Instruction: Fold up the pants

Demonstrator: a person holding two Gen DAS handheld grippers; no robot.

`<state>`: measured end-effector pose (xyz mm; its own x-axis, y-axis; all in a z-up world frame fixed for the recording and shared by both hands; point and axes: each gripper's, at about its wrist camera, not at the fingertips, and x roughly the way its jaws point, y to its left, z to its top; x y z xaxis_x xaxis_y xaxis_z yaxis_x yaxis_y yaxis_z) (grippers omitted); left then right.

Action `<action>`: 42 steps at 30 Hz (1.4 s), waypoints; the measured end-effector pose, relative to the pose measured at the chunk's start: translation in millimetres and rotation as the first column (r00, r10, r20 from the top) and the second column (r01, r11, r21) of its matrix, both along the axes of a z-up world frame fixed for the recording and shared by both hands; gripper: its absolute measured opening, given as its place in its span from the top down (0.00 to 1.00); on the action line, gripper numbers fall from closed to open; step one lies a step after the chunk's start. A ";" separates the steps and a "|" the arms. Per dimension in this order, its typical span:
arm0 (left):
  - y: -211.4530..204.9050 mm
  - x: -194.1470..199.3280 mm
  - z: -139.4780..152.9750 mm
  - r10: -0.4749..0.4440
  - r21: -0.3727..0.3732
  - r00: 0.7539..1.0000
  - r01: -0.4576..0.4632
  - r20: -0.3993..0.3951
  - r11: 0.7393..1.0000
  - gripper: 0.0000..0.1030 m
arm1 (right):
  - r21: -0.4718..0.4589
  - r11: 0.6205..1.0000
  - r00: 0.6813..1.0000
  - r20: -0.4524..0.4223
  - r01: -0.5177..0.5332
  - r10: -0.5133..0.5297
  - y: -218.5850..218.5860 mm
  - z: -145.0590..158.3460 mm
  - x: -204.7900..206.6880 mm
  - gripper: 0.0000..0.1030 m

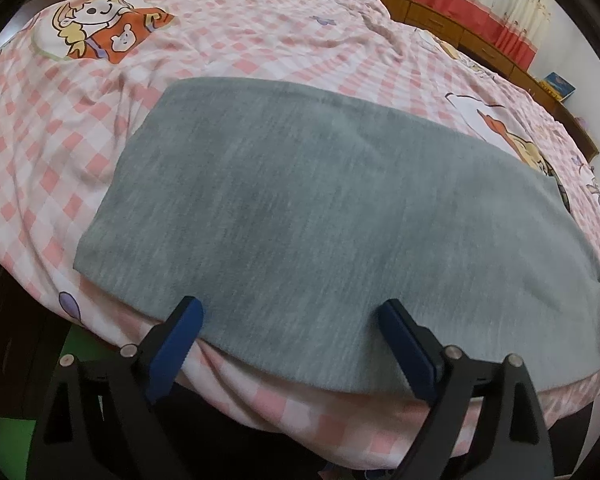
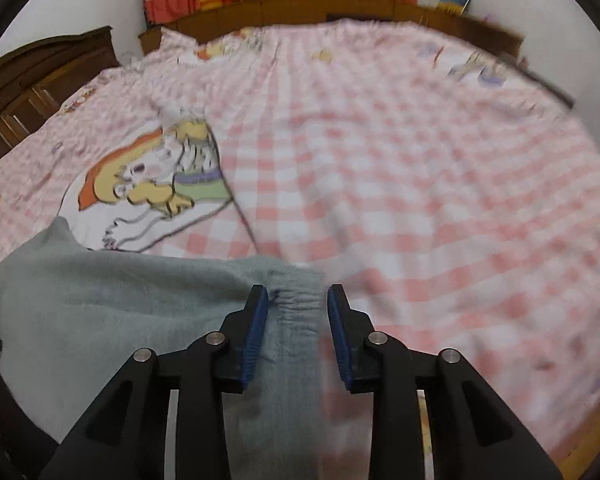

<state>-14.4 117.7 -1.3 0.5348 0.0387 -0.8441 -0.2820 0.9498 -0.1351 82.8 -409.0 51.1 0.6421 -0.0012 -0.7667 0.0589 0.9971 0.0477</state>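
Observation:
Grey knit pants (image 1: 300,216) lie flat as a folded slab across the near part of the bed. My left gripper (image 1: 290,312) is open, its blue fingers wide apart over the near edge of the cloth, holding nothing. In the right wrist view the pants (image 2: 120,312) fill the lower left, with the gathered waistband corner (image 2: 296,304) lying between the fingers. My right gripper (image 2: 298,296) is open around that corner; the view is motion-blurred.
The pink-and-white checked bedsheet (image 1: 260,40) with cartoon prints covers the bed (image 2: 420,180). A wooden headboard and cabinets (image 2: 40,80) stand at the left, a low wooden ledge (image 1: 480,44) with red-and-white curtains behind runs along the far side.

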 end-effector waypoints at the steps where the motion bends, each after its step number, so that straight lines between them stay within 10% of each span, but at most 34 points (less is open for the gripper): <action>1: 0.6 -0.2 1.0 -0.002 0.000 1.000 0.002 -0.001 1.000 0.10 | -0.030 0.999 1.000 0.018 0.012 -0.011 1.1 9.7 -8.4 0.68; 9: 26.0 -15.9 20.9 0.012 -0.048 0.998 -0.009 0.056 0.999 0.10 | 0.006 0.998 0.997 -0.023 -0.070 0.070 36.4 30.1 -43.1 0.62; 24: 126.2 -19.2 25.6 0.160 -0.166 0.966 -0.127 0.201 0.978 0.11 | 0.169 0.944 0.929 -0.194 -0.284 0.314 213.3 -35.9 -50.1 0.51; 27: 130.4 -14.8 13.1 0.158 -0.246 0.966 -0.106 0.204 0.964 0.21 | 0.145 0.951 0.935 -0.195 -0.272 0.297 220.4 -46.8 -47.6 0.46; 29: 125.8 -15.4 9.1 0.120 -0.281 0.968 -0.055 0.219 0.958 0.60 | 0.160 0.950 0.935 -0.196 -0.266 0.295 220.2 -48.8 -46.1 0.43; 31: 118.1 -16.9 8.0 0.064 -0.316 0.969 0.015 0.238 0.949 0.76 | 0.165 0.950 0.935 -0.197 -0.266 0.296 219.4 -49.1 -45.3 0.43; 42: 101.2 -42.2 30.5 0.016 -0.373 0.926 0.137 0.378 0.917 0.74 | 0.147 0.947 0.933 -0.185 -0.286 0.310 221.3 -51.2 -45.6 0.39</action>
